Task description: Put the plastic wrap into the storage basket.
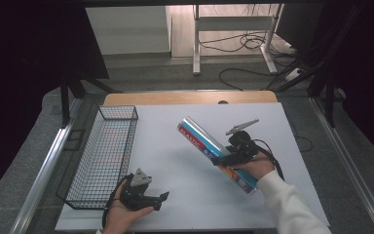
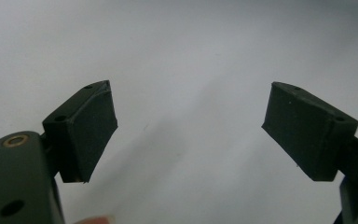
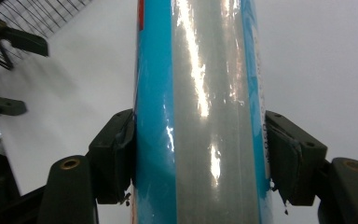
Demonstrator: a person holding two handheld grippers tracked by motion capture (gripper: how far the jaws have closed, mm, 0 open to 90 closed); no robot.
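Roll of plastic wrap point(image 1: 217, 154) held clear of the white table point(image 1: 175, 146) by the right gripper point(image 1: 233, 157), whose two pads point(image 3: 116, 154) press on opposite sides of the tube near its lower, printed end. Clamping across the round body, rather than at an end, keeps the long tube from slipping through; the free upper end tilts up and away toward the far left, in the direction of the wire basket point(image 1: 104, 151) standing along the table's left edge. The basket appears empty, and the tilt suggests it as the likely place for the roll, though this is a judgement.

Left gripper point(image 1: 155, 199) rests low near the front edge of the table, just beside the basket's near corner. Its jaws stand apart with nothing between them, bare table surface showing through the gap. Held open and idle there, it seems ready to steady or receive the roll.
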